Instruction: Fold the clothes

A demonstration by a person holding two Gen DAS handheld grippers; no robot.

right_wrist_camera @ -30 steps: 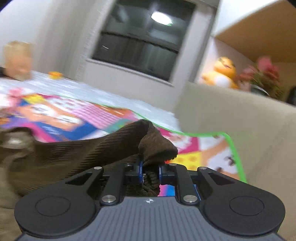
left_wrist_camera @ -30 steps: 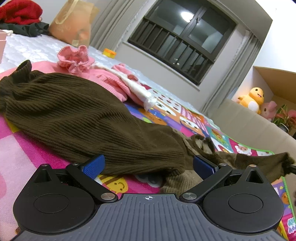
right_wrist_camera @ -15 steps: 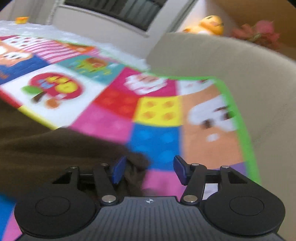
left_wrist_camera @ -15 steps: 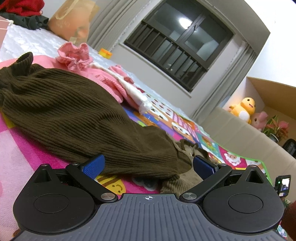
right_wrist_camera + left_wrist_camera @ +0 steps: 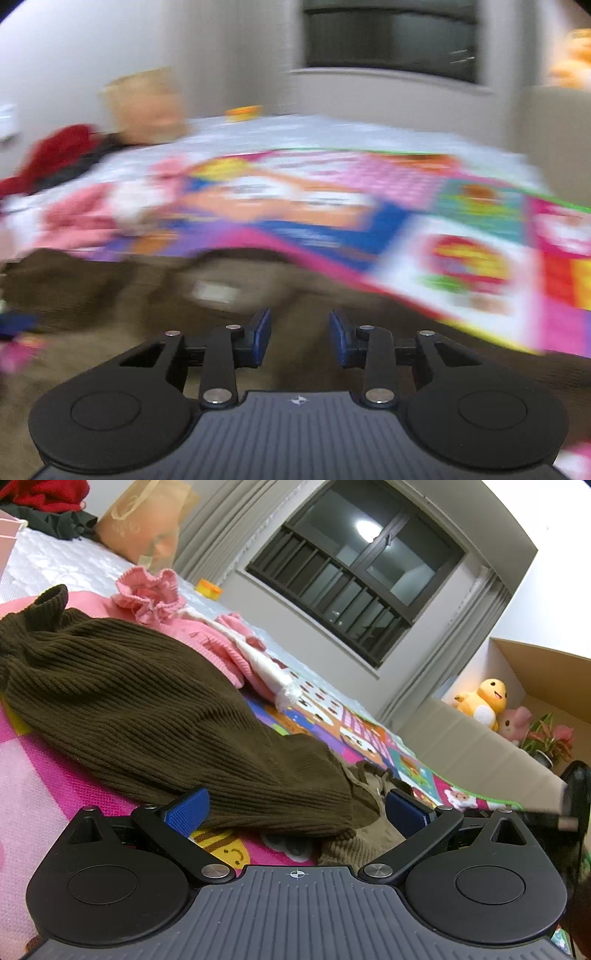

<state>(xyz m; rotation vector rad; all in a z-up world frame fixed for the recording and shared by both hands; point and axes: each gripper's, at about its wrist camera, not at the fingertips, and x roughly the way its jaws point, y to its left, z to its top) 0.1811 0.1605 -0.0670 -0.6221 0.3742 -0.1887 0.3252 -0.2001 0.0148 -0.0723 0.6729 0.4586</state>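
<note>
i see the left gripper (image 5: 295, 808) low over the play mat (image 5: 48, 775), jaws spread wide, blue pads (image 5: 186, 808) well apart and pressing on nothing. the brown ribbed sweater (image 5: 147, 716) lies flat on the mat ahead of it, its near hem reaching into the gap between the pads without being pinched. a lighter brown corduroy piece (image 5: 362, 845) is bunched just beside that hem, toward the right pad. behind the sweater a pink knit garment (image 5: 207, 642) with a frilled cuff sits partly under it, and a white cloth (image 5: 266, 668) lies against the pink one. farther back: paper bag (image 5: 144, 520), red and dark clothes (image 5: 44, 498) on the white bed cover, barred window (image 5: 354, 572), yellow plush toy (image 5: 484, 701) in a cardboard box. the right wrist view is badly motion-blurred. the right gripper (image 5: 299, 338) has its jaws part open and closing, with nothing caught between the pads (image 5: 260, 336); brown fabric (image 5: 184, 295) lies below and ahead of them, not gripped. the colourful mat (image 5: 443, 240) fills the view beyond it.
</note>
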